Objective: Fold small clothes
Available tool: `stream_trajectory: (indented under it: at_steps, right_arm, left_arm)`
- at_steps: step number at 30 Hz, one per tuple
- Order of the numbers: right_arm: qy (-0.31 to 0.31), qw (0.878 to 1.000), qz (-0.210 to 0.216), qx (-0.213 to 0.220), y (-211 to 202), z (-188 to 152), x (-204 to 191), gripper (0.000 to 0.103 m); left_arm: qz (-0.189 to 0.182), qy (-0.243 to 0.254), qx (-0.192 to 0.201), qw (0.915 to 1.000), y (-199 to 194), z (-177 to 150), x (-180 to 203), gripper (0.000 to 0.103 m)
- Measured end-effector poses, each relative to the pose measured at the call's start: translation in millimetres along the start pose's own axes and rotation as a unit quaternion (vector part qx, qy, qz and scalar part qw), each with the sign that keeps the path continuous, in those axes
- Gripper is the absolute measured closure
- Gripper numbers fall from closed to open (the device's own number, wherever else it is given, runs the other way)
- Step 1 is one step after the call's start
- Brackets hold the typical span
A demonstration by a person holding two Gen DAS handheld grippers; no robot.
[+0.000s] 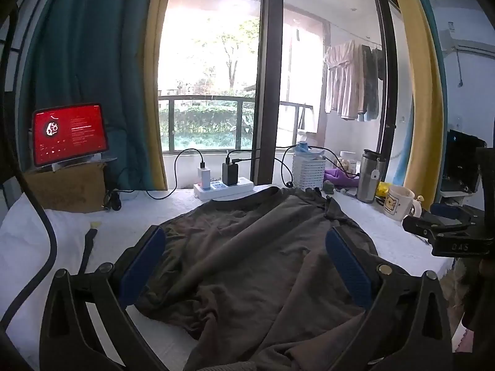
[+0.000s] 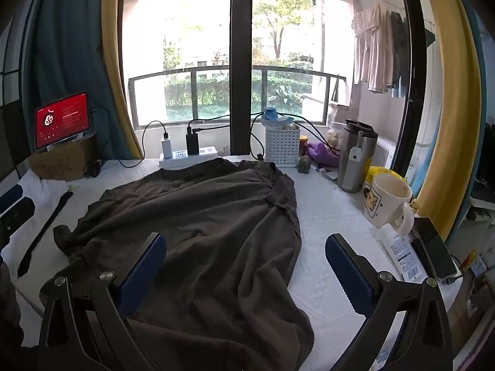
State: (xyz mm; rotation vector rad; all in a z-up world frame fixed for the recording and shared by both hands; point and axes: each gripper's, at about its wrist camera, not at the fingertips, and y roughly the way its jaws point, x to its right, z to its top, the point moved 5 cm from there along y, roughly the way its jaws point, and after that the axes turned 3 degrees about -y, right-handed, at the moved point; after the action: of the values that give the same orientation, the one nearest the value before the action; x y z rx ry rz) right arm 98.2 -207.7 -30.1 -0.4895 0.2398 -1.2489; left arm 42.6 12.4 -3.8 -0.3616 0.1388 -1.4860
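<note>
A dark olive-brown T-shirt (image 1: 247, 247) lies rumpled on the white padded table (image 1: 62, 247), its collar toward the window. My left gripper (image 1: 246, 241) hovers open over the shirt's near half, blue pads wide apart and nothing between them. In the right wrist view the same shirt (image 2: 201, 232) spreads across the middle and left. My right gripper (image 2: 246, 247) is open above the shirt's right edge. Its left pad stands over the cloth and its right pad over the bare table (image 2: 324, 216). The left gripper's blue pads (image 2: 12, 201) show at the far left edge.
A power strip (image 1: 222, 187) with chargers and cables lies behind the collar. A white basket (image 2: 283, 147), steel flask (image 2: 355, 157), mug (image 2: 389, 201), tube (image 2: 399, 253) and phone (image 2: 433, 250) crowd the right side. A red-screen tablet (image 1: 69, 133) on a cardboard box and a black strap (image 2: 43, 232) are at left.
</note>
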Motion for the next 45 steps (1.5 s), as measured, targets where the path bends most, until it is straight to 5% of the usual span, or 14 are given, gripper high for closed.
stream_trajectory:
  at_steps: [45]
  right_arm:
    - [-0.008,1.0,0.001,0.004,-9,-1,-1,0.0]
  left_arm:
    - [0.011,0.008,-0.004,0.9999,-5,-4,7,0.001]
